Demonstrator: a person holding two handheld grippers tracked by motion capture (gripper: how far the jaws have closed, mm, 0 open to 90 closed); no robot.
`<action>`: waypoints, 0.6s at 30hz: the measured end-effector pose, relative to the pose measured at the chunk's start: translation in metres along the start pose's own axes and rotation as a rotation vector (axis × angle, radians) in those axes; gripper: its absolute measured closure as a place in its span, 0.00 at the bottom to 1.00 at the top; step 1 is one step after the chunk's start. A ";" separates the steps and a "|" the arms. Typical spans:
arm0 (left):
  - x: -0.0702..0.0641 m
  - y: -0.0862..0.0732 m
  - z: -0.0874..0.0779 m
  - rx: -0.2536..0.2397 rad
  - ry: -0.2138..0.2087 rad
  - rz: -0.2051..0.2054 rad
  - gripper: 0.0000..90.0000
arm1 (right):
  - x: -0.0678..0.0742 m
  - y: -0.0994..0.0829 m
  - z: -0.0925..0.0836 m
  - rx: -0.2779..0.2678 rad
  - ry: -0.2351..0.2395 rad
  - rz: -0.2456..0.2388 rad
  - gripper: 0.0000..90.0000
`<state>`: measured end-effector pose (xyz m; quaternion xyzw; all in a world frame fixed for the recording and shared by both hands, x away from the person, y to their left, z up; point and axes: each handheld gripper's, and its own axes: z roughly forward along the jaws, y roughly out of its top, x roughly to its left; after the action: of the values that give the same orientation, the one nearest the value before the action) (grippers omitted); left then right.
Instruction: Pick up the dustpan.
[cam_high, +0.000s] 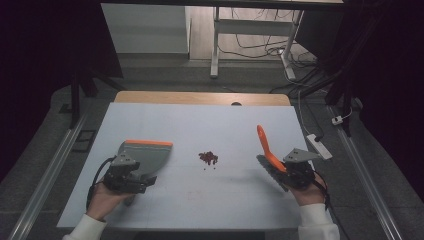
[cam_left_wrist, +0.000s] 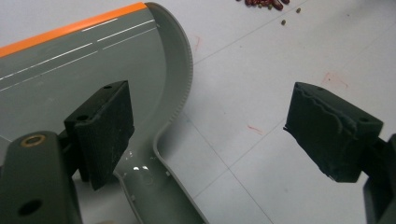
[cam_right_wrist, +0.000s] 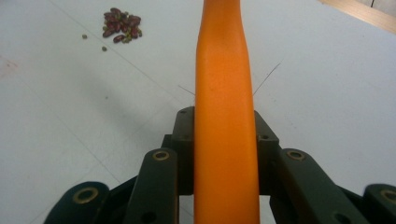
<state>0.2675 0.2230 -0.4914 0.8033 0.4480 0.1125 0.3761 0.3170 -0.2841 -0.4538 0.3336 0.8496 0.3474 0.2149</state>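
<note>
Small pile of red beans (cam_high: 208, 158) mid tabletop (cam_high: 200, 125), between both grippers, a few stray bits just beside it. Dustpan (cam_high: 145, 157) left of pile, flat on tabletop, orange lip pointing away from the person, long axis running from handle near the hand out to lip; open mouth not facing the beans. Left gripper (cam_high: 131, 178) at dustpan handle end, jaws spread wide, handle (cam_left_wrist: 154, 186) passing between them, pads not pressing. Brush handle (cam_high: 265, 145) orange, right of pile, long axis tilted up and away toward far edge. Right gripper (cam_high: 280, 172) clamped tight on brush handle (cam_right_wrist: 226, 116). Both roughly equally near the pile; likely next: turn dustpan mouth toward beans, sweep leftward.
</note>
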 end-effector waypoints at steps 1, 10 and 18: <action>0.000 0.000 0.000 -0.001 0.000 0.000 0.18 | 0.001 0.000 0.001 0.013 -0.002 -0.012 0.78; 0.000 0.001 0.001 0.013 -0.013 0.008 0.18 | 0.002 0.001 -0.001 0.018 -0.017 -0.010 0.78; -0.003 0.006 0.000 -0.001 -0.015 -0.002 0.19 | 0.001 -0.002 -0.002 0.016 -0.027 0.003 0.78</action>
<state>0.2689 0.2187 -0.4867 0.8034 0.4460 0.1064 0.3800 0.3141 -0.2856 -0.4541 0.3411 0.8489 0.3363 0.2233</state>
